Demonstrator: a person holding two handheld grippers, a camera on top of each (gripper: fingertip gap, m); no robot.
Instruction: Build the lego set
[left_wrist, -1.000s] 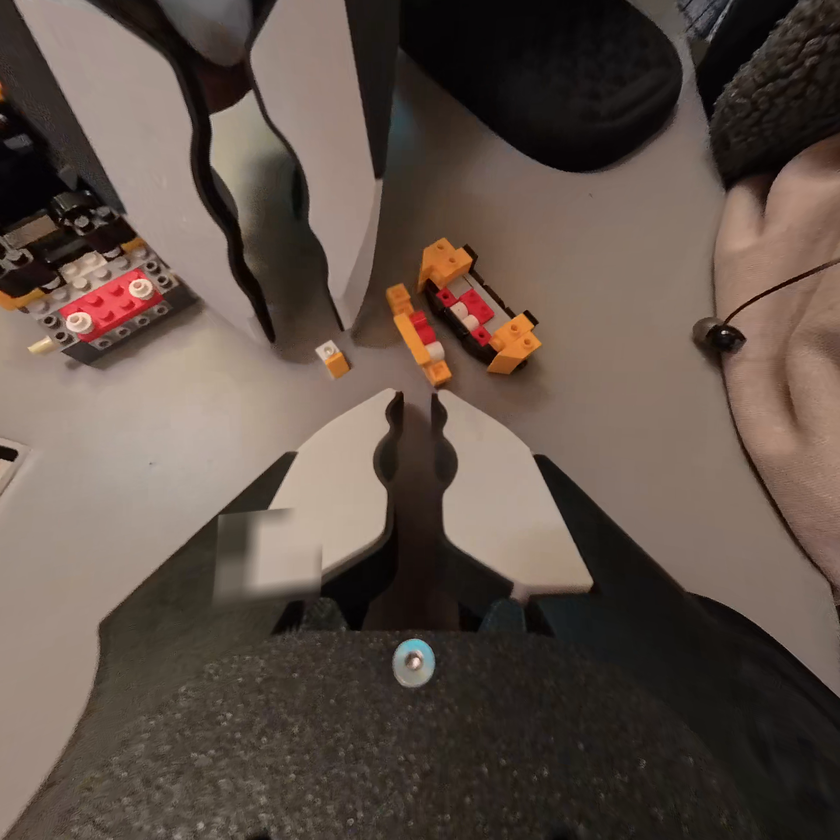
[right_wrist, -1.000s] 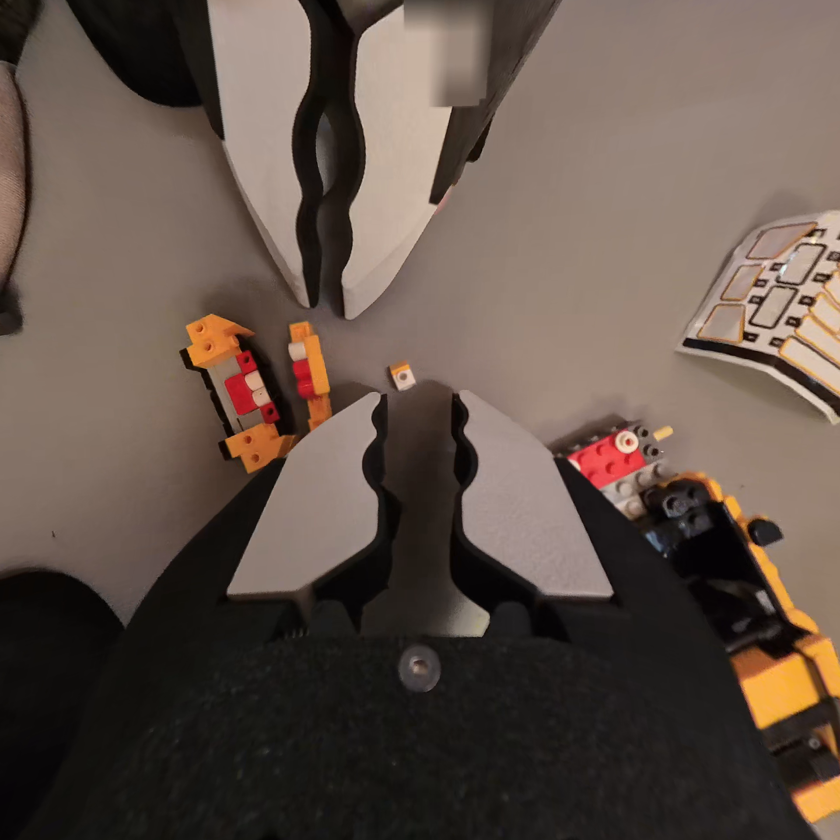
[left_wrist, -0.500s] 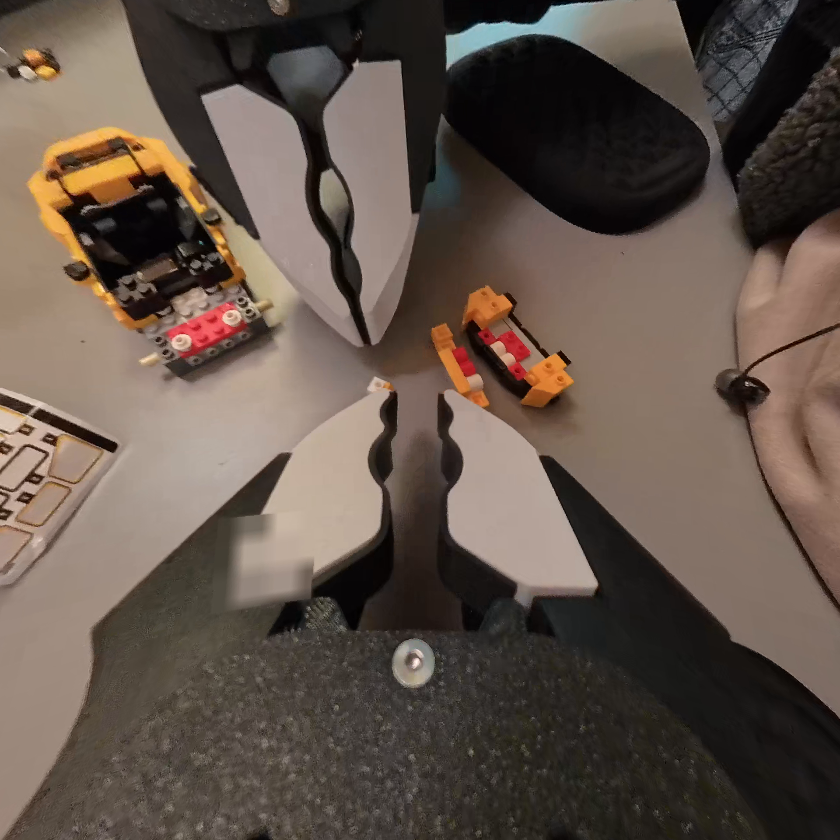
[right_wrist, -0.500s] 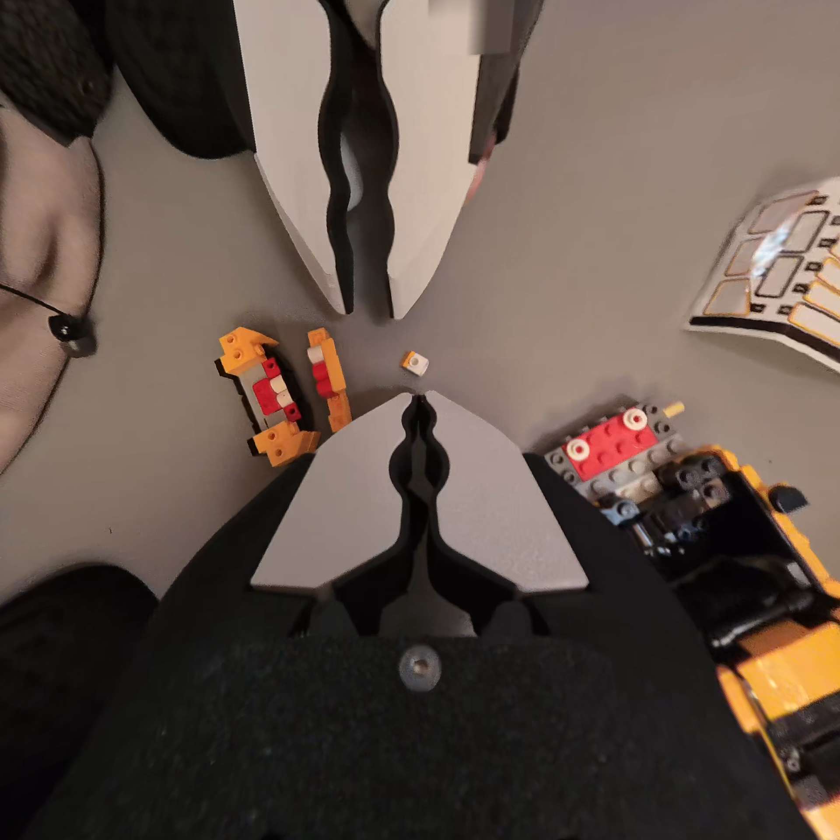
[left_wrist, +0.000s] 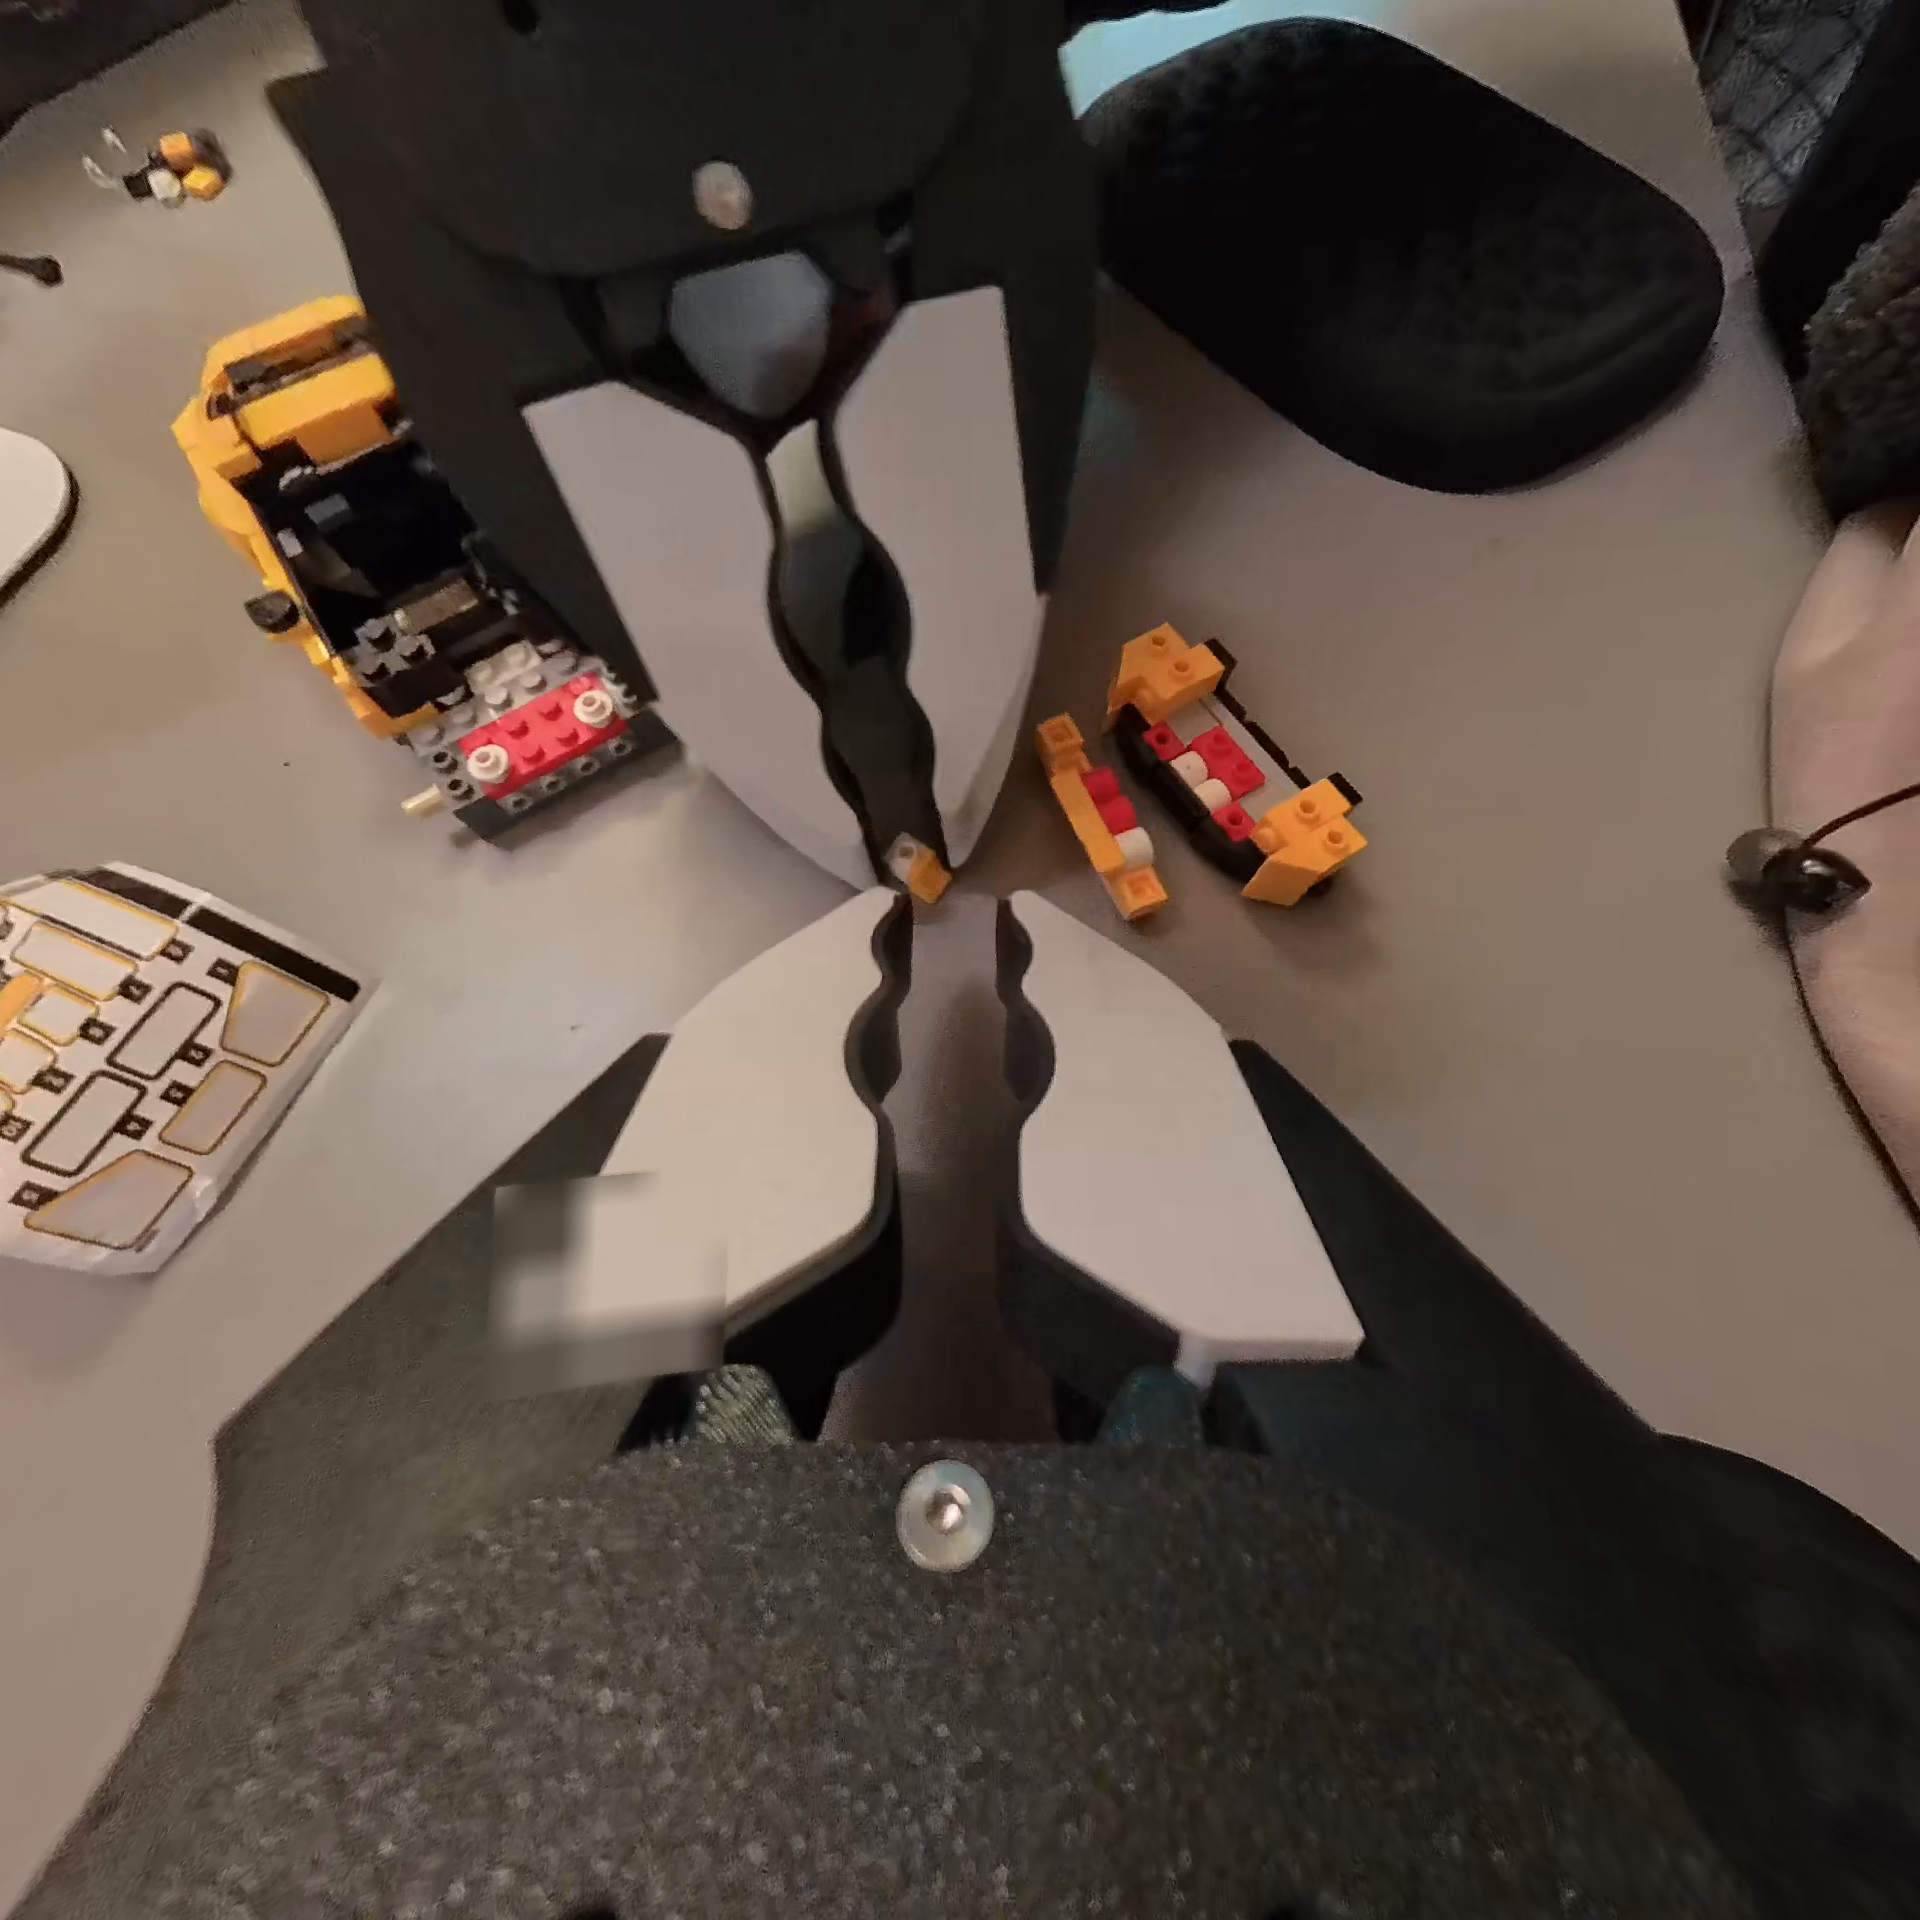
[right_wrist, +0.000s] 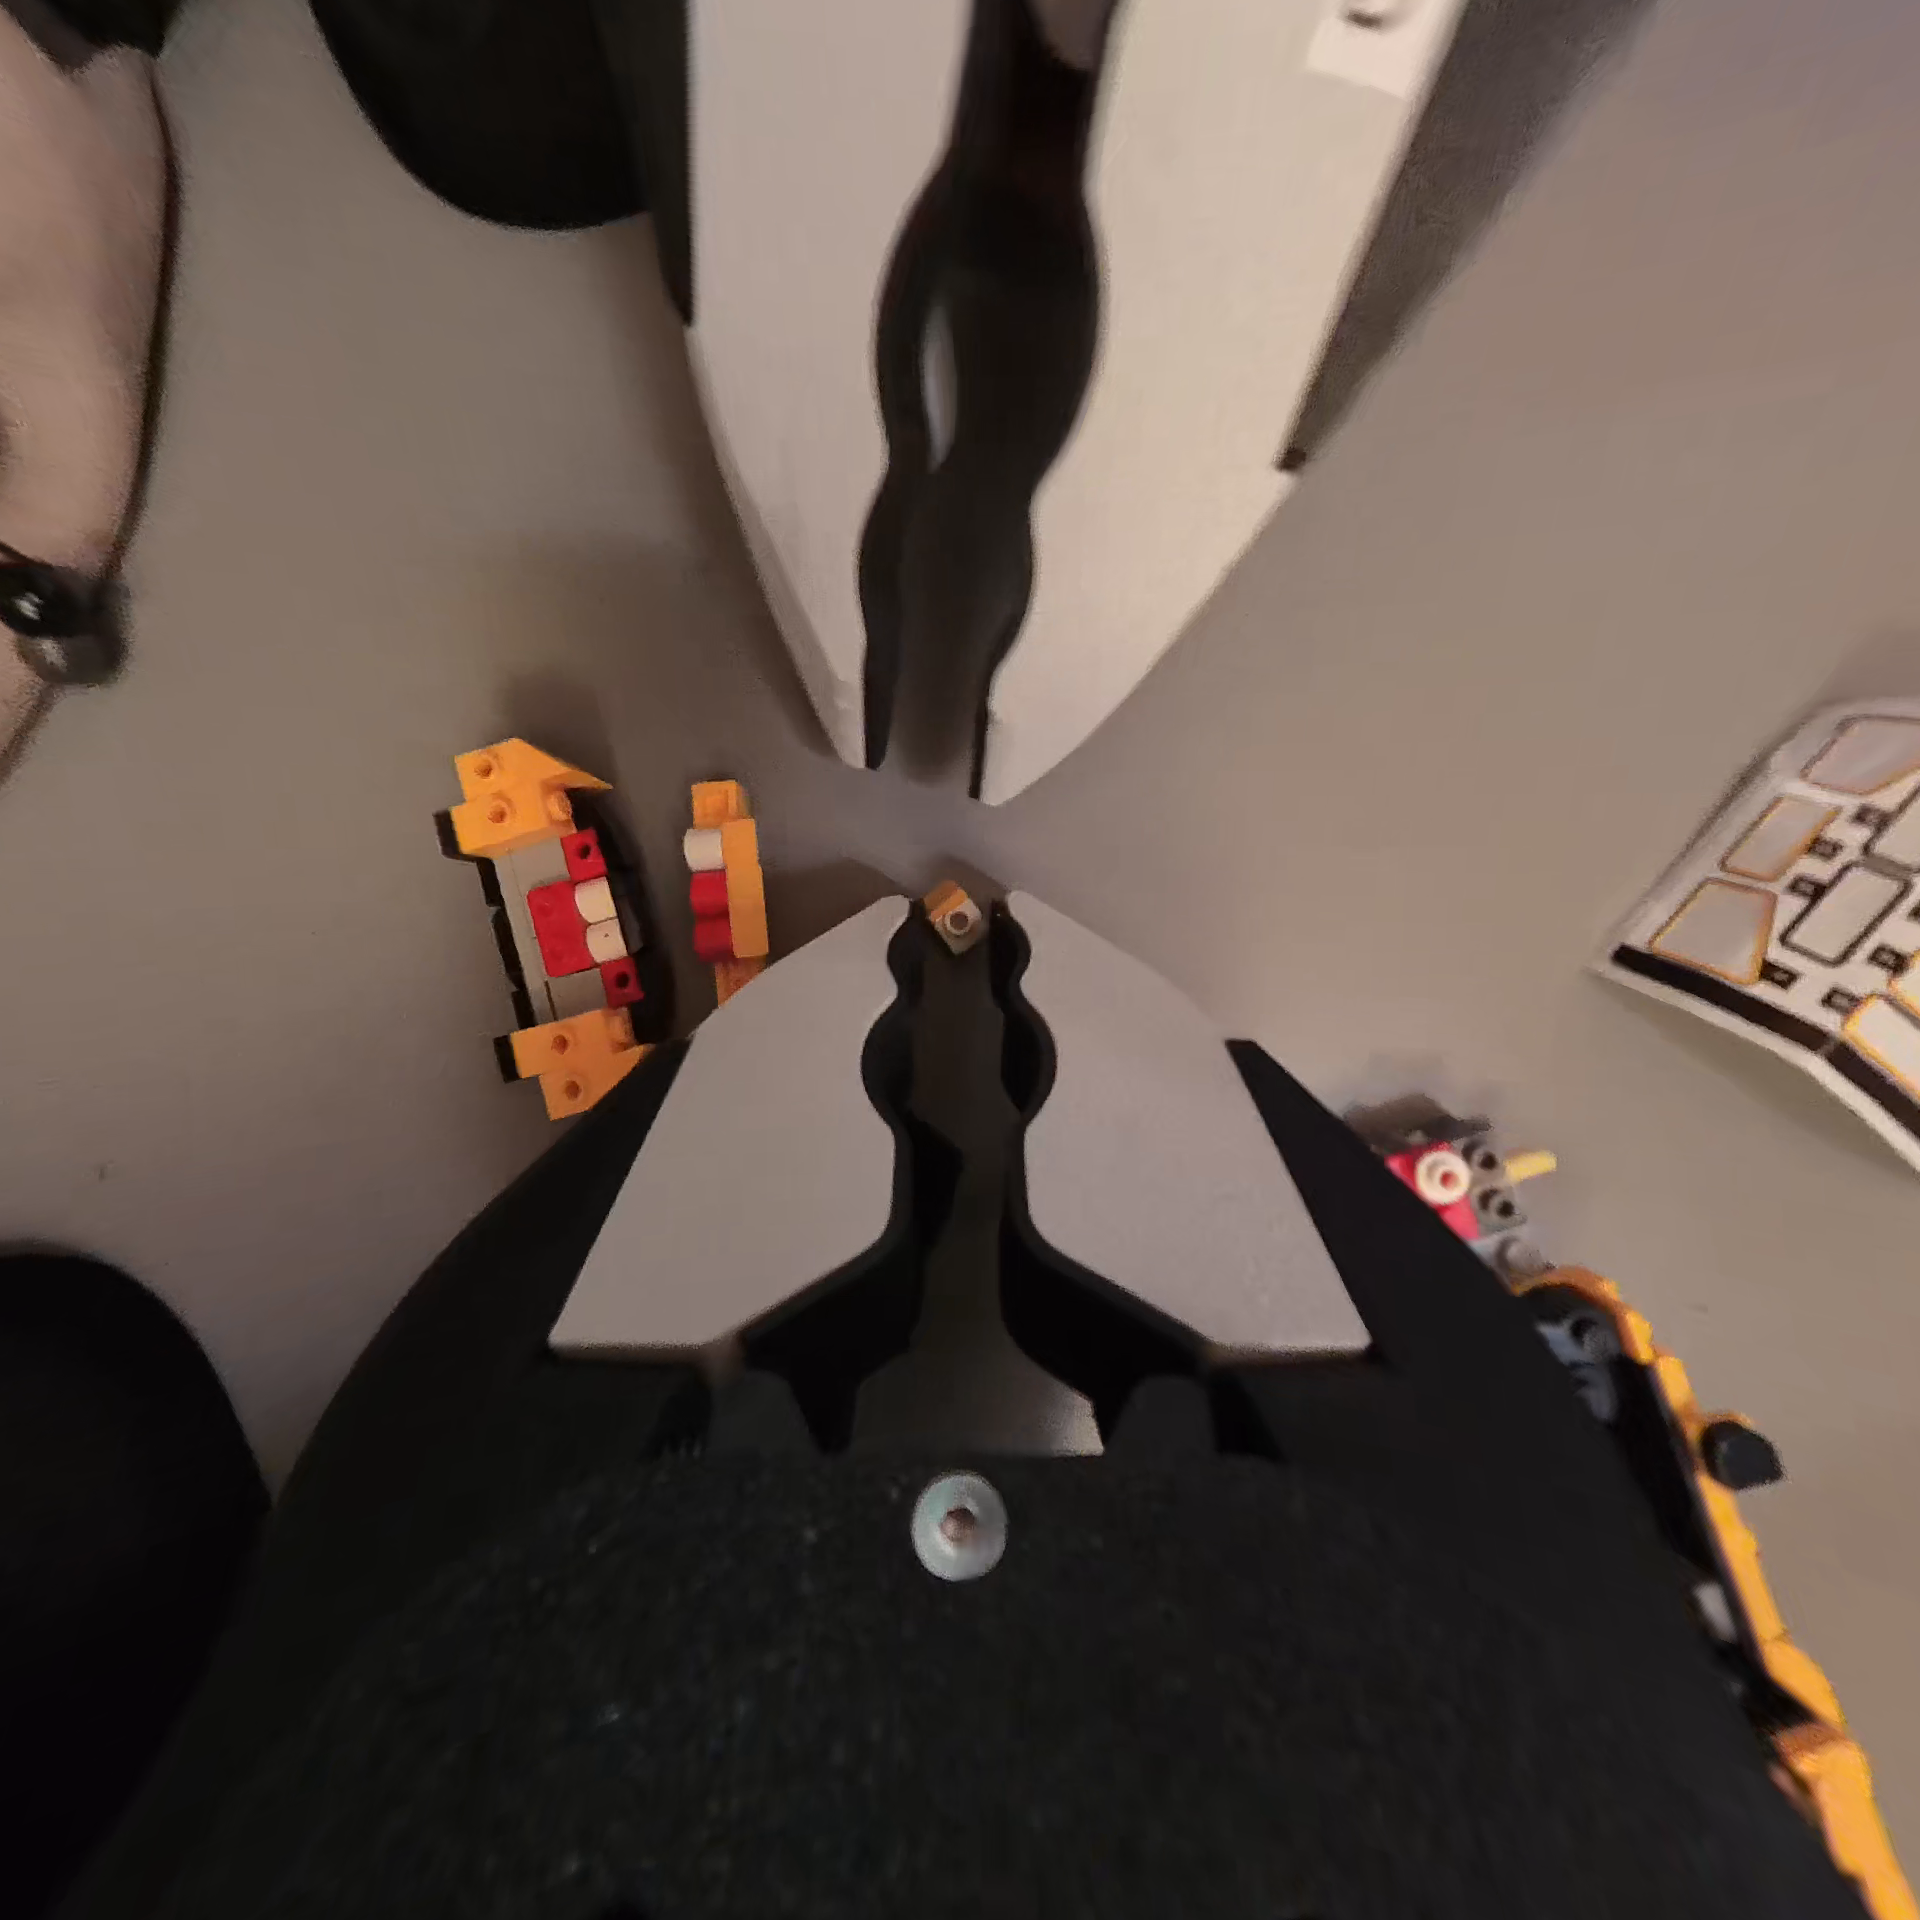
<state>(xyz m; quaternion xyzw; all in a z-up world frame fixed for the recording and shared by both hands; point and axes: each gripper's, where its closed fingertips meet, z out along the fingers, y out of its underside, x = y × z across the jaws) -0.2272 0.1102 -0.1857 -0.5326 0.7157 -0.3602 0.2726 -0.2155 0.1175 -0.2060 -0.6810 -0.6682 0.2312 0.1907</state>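
1. We see the right gripper (right_wrist: 956, 914) closed on a tiny orange-and-white single-stud Lego brick (right_wrist: 954, 918), pinched at the very tips of its grey fingers (right_wrist: 769, 1122); in the left wrist view the same brick (left_wrist: 916, 869) sits between those tips.
2. Our left gripper (left_wrist: 951, 909) has its fingers slightly parted with nothing between them, tips just beside the held brick and facing the right gripper (left_wrist: 914, 852) tip to tip.
3. On the grey worktop (left_wrist: 1455, 1039), just to one side, lie a narrow orange strip with red and white pieces (left_wrist: 1103, 821) and, next to it, a black-and-grey sub-assembly with orange ends (left_wrist: 1231, 764) (the two apart, not joined).
4. On the other side stands the partly built yellow-and-black Lego car (left_wrist: 343, 561), its red plate towards the grippers.
5. A curled sticker sheet (left_wrist: 135, 1060) lies nearby, and a black padded rest (left_wrist: 1403, 270) sits farther off.
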